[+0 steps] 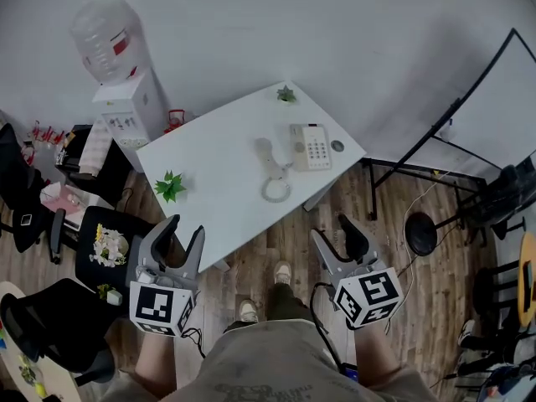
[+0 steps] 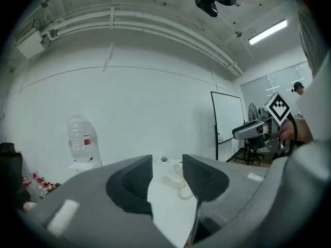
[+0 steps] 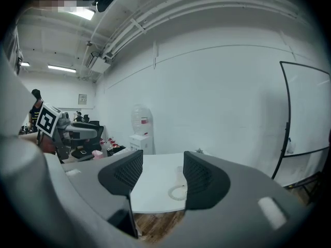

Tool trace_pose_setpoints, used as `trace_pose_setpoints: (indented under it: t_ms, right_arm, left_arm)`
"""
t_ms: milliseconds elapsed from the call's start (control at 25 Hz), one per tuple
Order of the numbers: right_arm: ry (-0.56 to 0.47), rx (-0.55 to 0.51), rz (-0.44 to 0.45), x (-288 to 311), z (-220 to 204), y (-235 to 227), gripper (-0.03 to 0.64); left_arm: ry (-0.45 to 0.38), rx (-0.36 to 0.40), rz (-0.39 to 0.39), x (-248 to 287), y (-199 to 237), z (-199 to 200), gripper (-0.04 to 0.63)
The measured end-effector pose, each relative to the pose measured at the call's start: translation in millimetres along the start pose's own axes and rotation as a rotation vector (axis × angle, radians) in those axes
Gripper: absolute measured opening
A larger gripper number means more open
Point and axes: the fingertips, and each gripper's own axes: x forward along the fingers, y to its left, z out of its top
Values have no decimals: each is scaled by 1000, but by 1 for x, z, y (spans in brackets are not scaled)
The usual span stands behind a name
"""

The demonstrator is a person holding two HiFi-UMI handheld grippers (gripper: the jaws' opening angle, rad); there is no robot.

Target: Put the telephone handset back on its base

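- The wooden floor [image 1: 276, 249] was brown and ran under everything.
- The white table [image 1: 226, 182] stood out in front of the person, with one corner pointing at them.
- A whiteboard [image 2: 229, 118] on a black stand stood off to the right of the table.
- A white water cooler [image 1: 130, 107] stood by the wall, past the table's left end. It had a sticker on its front, but the print was too small to read.
- A big clear bottle [image 1: 105, 28] sat upside down on top of the cooler. It had a red label with writing too small to read. I could not tell if it held water.
- The left gripper [image 1: 185, 227] was over the floor near the table's edge. Its jaws were wide apart with nothing in them.
- The right gripper [image 1: 333, 229] was also over the floor, short of the table. Its jaws were wide apart and empty too.
- Each gripper had a cube with black and white squares.
- The telephone base [image 1: 311, 146] lay near the table's right corner and had rows of buttons.
- The handset [image 1: 267, 157] lay flat on the table, just left of the base and off it.
- A curly cord [image 1: 275, 189] sat in a loop by the handset.
- One small green plant [image 1: 170, 186] stood near the table's left edge.
- A smaller plant [image 1: 286, 95] stood at the far corner.
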Motion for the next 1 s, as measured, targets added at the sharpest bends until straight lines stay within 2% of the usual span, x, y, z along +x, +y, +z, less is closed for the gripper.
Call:
trace_pose_setpoints:
  t_ms: [240,480,680,1000]
  right_arm:
    - [28,-5,17,38,-7,-21,278]
    - [78,8,57,91,-25,-56,282]
    - [109,20,117,143,-27,-88,284]
    - [138,9,248,221,-13,-143,284]
  left_arm:
    - [13,-13,25,32,9,-6,181]
    - [70,-6,50,79,15,-14,181]
    - [124,0,92,127,22,-18,181]
    - [162,-17,192,206,30,-7,181]
